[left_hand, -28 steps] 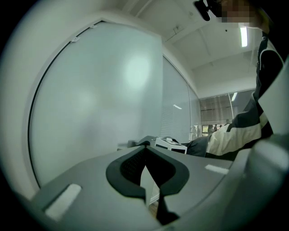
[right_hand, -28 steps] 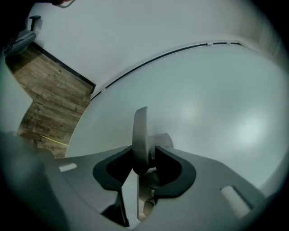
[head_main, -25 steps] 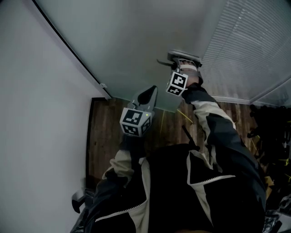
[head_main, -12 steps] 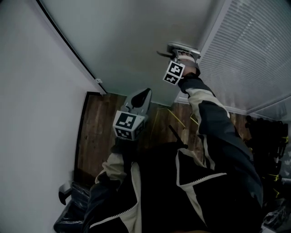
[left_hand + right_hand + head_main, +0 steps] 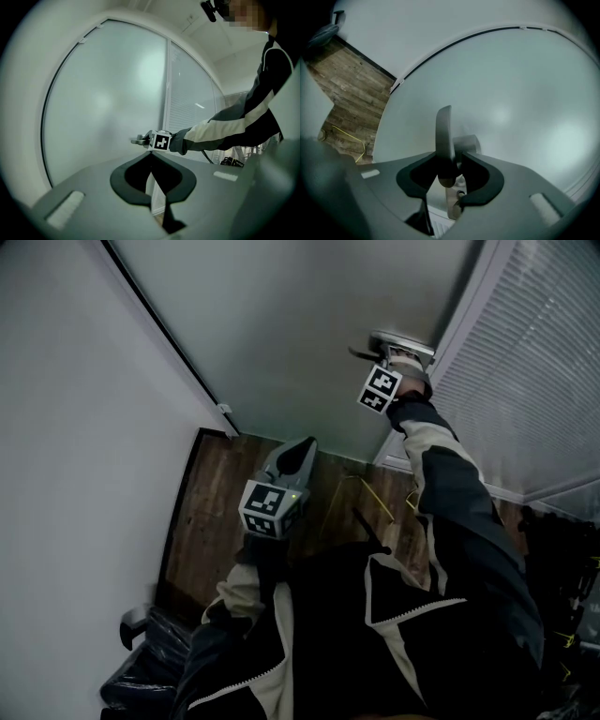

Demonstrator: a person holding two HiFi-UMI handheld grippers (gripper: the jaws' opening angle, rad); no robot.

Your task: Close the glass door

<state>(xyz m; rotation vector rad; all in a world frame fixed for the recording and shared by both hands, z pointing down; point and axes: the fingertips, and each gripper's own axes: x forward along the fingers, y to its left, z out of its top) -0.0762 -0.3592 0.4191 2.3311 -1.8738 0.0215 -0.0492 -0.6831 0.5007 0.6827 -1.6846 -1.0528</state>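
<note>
Two grippers: right gripper point(image 5: 450, 155) clamped on the door handle point(image 5: 444, 126), left gripper point(image 5: 151, 154) closed, empty

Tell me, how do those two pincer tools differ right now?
The right gripper is clamped on the door handle of the glass door; the left gripper is shut on nothing. The right gripper reaches out on a stretched arm; the left gripper sits back, nearer the body. Both are grey two-jaw tools.

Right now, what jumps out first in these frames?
The frosted glass door fills the upper head view, with the right gripper clamped on its metal lever handle at the door's right edge. The left gripper hangs shut and empty at lower centre, above the wooden floor.
</note>
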